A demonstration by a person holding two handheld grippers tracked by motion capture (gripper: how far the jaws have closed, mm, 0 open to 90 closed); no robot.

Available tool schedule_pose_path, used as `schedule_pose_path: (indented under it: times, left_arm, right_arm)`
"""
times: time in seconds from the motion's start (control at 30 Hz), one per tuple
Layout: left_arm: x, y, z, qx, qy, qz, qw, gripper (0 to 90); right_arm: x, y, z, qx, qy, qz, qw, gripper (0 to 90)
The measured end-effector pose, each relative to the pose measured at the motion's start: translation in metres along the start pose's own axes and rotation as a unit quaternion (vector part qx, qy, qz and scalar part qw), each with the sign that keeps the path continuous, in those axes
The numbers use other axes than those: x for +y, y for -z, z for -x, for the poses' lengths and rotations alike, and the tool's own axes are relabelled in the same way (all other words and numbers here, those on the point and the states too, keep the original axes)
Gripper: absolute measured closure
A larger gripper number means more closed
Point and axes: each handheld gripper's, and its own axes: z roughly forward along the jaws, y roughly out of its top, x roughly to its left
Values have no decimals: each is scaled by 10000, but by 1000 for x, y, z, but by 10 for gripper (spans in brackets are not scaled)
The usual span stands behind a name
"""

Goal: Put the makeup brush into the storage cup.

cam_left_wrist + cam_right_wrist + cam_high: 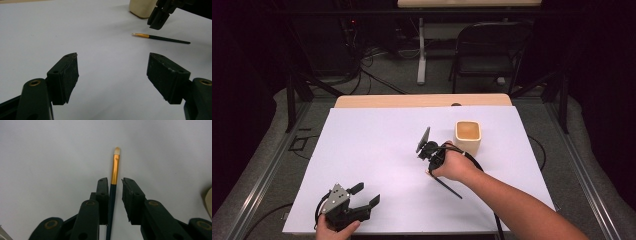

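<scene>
Right tongs astride paintbrush

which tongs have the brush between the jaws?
The right tongs, by the cup: the brush lies between their jaws. The left tongs gape over bare table.

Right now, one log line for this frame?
right tool: jaws straddle paintbrush, not clamped | left tool: open, idle | cup: beside right hand

Tongs straddle paintbrush, nearly closed.
</scene>
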Motion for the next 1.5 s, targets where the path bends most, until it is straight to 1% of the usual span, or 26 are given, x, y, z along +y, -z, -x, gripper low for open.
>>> schedule_pose_path:
  times: [0.07, 0.17, 0.43, 0.5, 0.57, 0.63, 0.77, 0.83, 0.87, 0.93, 1.1, 1.5]
  left_arm:
    - [0, 0, 0, -5, -12, -1, 10000, 255]
    - [0, 0, 0, -1, -15, -1, 10000, 255]
    - [0, 0, -1, -7, 6, -1, 10000, 255]
    - [0, 1, -1, -8, 3, -3, 10000, 256]
    - [0, 1, -1, -12, 11, 18, 10000, 256]
    - [0, 1, -1, -28, 11, 11, 10000, 256]
    - [0, 2, -2, 5, 42, 22, 10000, 257]
    - [0, 1, -2, 8, 35, 19, 10000, 257]
    - [0, 1, -2, -11, 25, 12, 10000, 257]
    - [0, 1, -1, -4, 22, 6, 10000, 257]
    - [0, 1, -2, 0, 12, 4, 10000, 257]
    - [0, 1, -2, -22, 23, 17, 10000, 257]
  right_arm:
    - [0, -3, 0, 35, -24, -9, 10000, 763]
    - [0, -5, 0, -15, 4, -43, 10000, 774]
    - [3, -10, 1, -8, -5, -104, 9999, 774]
    - [3, -12, 0, -6, 6, -73, 10000, 776]
    - [3, -13, 0, 36, -37, -113, 9999, 778]
    - [3, -16, 0, 15, -46, -143, 9999, 781]
    - [1, -23, -1, 52, -49, -201, 9998, 788]
    - [1, -25, -1, 15, 9, -261, 9997, 797]
    - [1, -26, -2, 11, 30, -244, 9997, 802]
    - [2, -27, -3, 25, 27, -233, 9997, 808]
    - [4, -29, -4, -3, 69, -319, 9995, 826]
    - [4, -29, -3, 12, 83, -335, 9994, 837]
